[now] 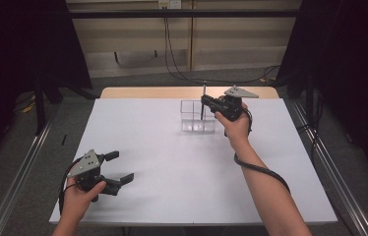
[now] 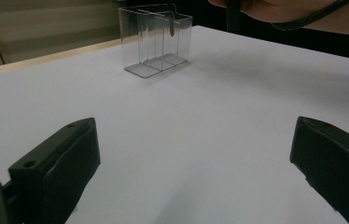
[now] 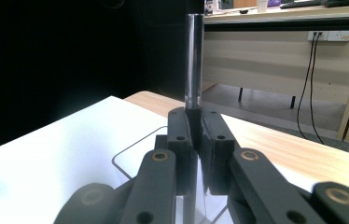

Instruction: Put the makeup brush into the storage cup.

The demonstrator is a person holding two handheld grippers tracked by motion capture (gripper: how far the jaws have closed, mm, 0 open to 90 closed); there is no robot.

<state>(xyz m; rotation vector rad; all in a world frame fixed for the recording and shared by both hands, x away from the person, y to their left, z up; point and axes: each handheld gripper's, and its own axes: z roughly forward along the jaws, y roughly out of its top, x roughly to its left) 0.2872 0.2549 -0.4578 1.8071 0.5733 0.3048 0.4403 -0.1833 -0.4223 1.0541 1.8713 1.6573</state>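
Note:
A clear plastic box (image 1: 197, 117) with compartments stands at the far middle of the white table (image 1: 172, 162). My right gripper (image 1: 204, 102) is shut on a dark upright pen (image 1: 203, 101), held over the box with its lower end inside a compartment. In the right gripper view the pen (image 3: 194, 65) rises from between the closed jaws, above the box rim (image 3: 130, 161). My left gripper (image 1: 121, 167) rests open near the table's front left, nothing between its jaws. The left gripper view shows the box (image 2: 156, 39) far ahead, with the pen tip (image 2: 171, 29) inside it.
A wooden strip (image 1: 138, 92) runs along the table's far edge. Cables (image 1: 172, 59) hang down the back wall to the floor. Dark curtains flank both sides. The right forearm (image 1: 265, 191) crosses the table's right half.

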